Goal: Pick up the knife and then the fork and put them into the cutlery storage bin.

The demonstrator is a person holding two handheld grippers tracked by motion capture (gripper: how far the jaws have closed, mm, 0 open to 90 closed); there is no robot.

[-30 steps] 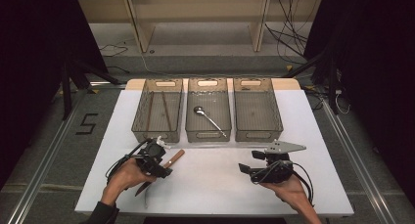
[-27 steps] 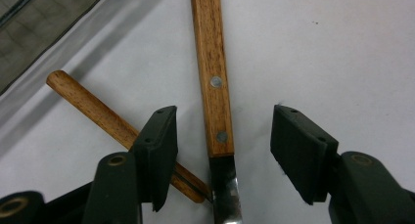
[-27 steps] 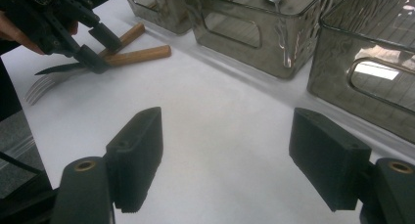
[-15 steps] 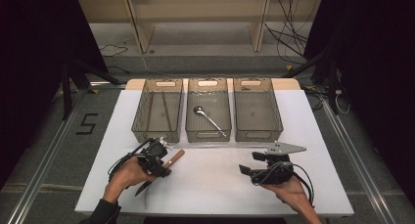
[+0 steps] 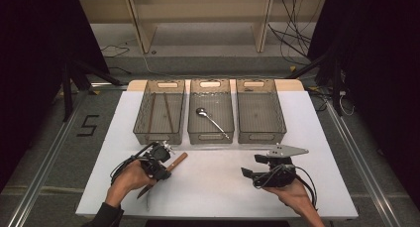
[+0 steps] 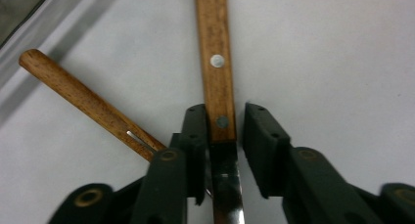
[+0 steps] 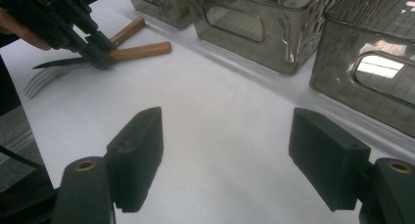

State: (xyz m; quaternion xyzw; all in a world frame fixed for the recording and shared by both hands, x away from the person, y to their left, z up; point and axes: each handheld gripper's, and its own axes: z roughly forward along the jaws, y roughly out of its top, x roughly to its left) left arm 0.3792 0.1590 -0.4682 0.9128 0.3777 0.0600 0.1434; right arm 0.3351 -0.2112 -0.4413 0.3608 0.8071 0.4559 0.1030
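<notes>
We note that the left hand-held gripper, at lower left of the high view, has just been closing its jaws, with the wooden-handled knife between them. In the left gripper view one pad touches the handle where wood meets blade, while a narrow gap remains at the other pad, so we judge the grip not yet made and the jaws still slightly apart around it. The knife lies flat on the white surface, its blade pointing back toward the person's hand; a wooden-handled fork lies just beside it, angled across under the left jaw. The right hand-held gripper, at lower right, has jaws wide apart and nothing between them. Three wire baskets stand along the far edge, the middle one holding a spoon. Our reading: pickup of the knife is imminent; the fork sits close enough to be nudged.
</notes>
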